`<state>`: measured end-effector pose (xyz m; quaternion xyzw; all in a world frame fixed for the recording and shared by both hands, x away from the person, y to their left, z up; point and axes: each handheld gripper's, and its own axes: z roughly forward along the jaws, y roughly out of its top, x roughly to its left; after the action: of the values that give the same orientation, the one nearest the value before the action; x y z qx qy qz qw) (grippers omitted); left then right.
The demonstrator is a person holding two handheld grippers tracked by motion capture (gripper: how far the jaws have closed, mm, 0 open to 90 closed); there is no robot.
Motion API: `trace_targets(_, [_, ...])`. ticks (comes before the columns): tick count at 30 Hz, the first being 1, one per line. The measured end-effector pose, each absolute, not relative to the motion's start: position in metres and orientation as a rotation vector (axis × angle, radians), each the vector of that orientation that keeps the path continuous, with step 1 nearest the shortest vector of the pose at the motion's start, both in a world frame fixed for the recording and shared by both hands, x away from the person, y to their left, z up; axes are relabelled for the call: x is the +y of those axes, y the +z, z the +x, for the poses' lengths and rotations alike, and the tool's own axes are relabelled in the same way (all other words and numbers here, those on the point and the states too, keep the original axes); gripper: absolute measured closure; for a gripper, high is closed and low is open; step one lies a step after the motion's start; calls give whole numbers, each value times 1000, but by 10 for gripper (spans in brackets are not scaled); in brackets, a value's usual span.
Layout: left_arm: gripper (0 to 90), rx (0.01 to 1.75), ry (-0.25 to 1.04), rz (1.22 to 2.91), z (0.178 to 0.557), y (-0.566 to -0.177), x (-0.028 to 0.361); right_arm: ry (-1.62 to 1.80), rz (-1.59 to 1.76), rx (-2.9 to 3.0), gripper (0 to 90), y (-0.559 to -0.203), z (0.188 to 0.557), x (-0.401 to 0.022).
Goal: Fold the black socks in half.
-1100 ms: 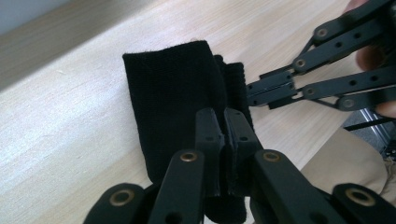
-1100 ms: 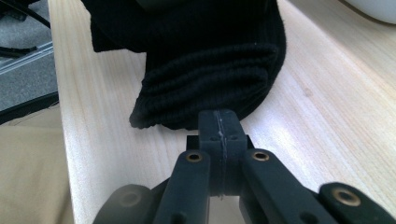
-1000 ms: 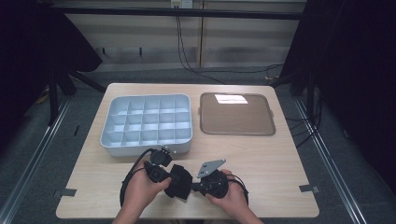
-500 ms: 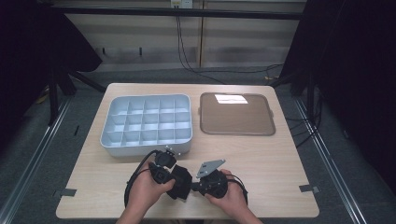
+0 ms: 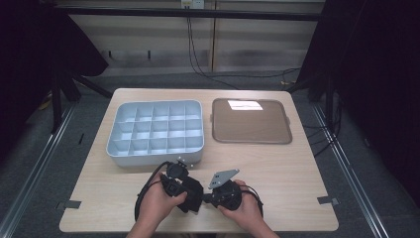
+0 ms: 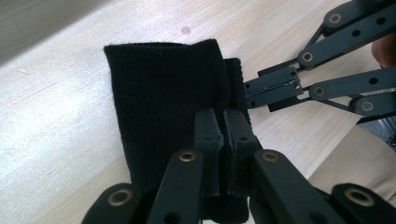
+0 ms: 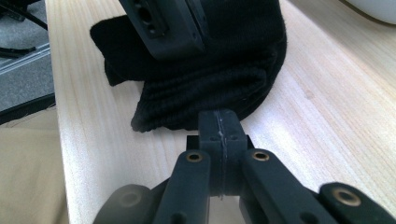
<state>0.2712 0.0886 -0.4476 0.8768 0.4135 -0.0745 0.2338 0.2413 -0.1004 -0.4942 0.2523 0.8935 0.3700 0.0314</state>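
Observation:
A black sock lies folded on the wooden table near its front edge, its ribbed cuff toward my right gripper. My left gripper lies over the sock, jaws shut with fabric pinched between them; from above, the left gripper points to the right. My right gripper is shut, its tips against the cuff edge. I cannot tell whether it pinches any fabric. In the high view the right gripper faces the left one across the sock.
A pale blue tray divided into several empty compartments stands behind the hands at the left. A flat brown tray sits to its right. The table's front edge runs just below the hands.
The left hand and its gripper have shifted slightly rightward and toward the front edge over the sock. The right hand has stayed put.

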Motion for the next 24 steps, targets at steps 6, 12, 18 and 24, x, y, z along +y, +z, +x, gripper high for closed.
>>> trace_targets(6, [854,1142,-198,2413,272,-451,86,1136,777,2755,900,-494,242,-101])
trace_targets(12, [854,1153,-208,2403,273,-454,86,1135,775,2750,900,-495,242,-102])
trace_targets(18, [854,1150,-196,2403,272,-456,86,1130,796,2744,899,-494,243,-106])
trace_targets(24, [858,1163,-195,2394,271,-458,86,1136,803,2735,893,-495,245,-108])
